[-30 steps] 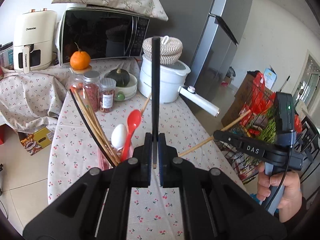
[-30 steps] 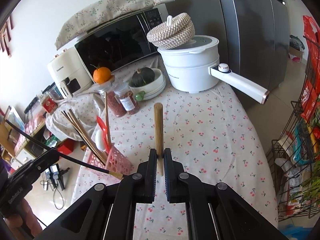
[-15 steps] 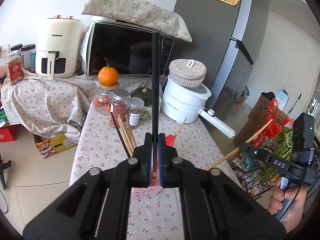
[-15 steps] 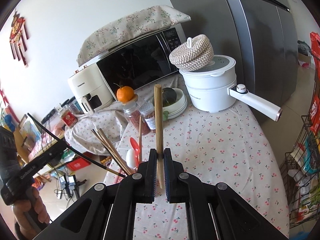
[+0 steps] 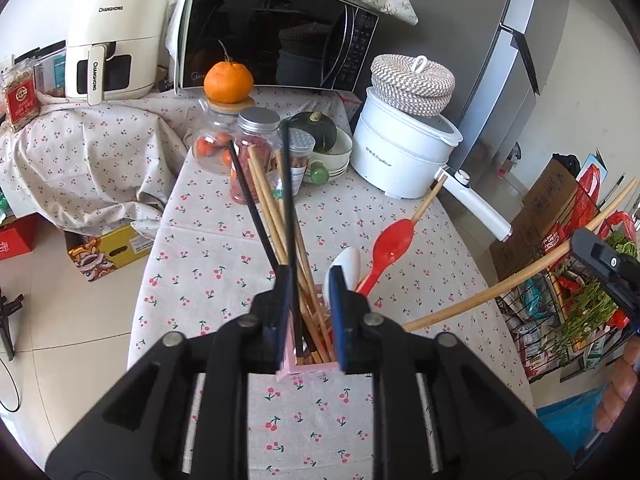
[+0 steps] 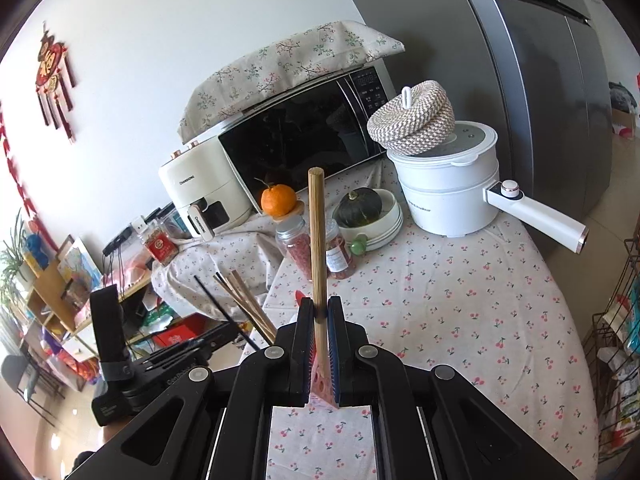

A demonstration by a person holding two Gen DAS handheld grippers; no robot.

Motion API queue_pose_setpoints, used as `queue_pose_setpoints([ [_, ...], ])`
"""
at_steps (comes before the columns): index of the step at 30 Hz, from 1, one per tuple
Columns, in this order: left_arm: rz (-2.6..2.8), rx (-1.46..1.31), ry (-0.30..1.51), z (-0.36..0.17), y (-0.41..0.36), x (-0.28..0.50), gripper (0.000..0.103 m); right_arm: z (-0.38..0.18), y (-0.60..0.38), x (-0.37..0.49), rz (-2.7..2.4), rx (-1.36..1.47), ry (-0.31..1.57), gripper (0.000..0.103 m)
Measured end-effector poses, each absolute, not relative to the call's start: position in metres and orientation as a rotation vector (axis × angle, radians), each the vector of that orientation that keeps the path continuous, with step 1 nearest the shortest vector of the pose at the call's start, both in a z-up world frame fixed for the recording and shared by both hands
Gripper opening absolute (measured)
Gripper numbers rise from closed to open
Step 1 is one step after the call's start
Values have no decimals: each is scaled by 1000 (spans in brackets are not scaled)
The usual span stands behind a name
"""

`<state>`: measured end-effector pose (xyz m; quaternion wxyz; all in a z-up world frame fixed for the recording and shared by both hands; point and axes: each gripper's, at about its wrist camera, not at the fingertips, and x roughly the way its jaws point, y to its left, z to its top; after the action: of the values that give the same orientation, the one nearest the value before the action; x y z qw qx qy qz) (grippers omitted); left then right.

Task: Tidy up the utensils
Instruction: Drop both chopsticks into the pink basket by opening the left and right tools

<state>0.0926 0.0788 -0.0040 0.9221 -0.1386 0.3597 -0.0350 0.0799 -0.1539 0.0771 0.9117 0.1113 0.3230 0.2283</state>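
The left gripper (image 5: 309, 312) tilts downward with its jaws opening, pads clear of anything, while the right gripper (image 6: 320, 344) is clamped tight, a hand (image 5: 618, 390) holding its handle.

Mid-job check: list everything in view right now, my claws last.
Holder: one, pink, near table edge.
Wooden chopsticks: several, tan, in holder.
Black chopsticks: two, black, in holder.
Spoons: two, red and white, in holder.
Jars: three, clear, mid-table.
Orange: one, atop a jar.
Squash: one, dark green, in white bowl.
Pot: one, white, woven basket on top.
Microwave: one, black, behind.
Air fryer: one, cream, behind.
Fridge: one, grey, right.
Left claw: black, jaws opening, black chopstick between them.
Right claw: black, shut on single wooden chopstick.
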Motion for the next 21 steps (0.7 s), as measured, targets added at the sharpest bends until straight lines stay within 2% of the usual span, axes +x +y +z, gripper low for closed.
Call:
queue_pose_setpoints([
  [1,-69,-296,738,-4,80,92,44,76,-152,80,476,230,666,7],
  [2,-72,-305,735,-3,81,90,51,76,-151,81,482,234,668,7],
  [8,-77,-307,749,-1,83,76,72,76,-138,84,527,258,665,7],
  [21,-64,-198,846,-24,99,54,76,42,-97,110,521,209,765,7],
])
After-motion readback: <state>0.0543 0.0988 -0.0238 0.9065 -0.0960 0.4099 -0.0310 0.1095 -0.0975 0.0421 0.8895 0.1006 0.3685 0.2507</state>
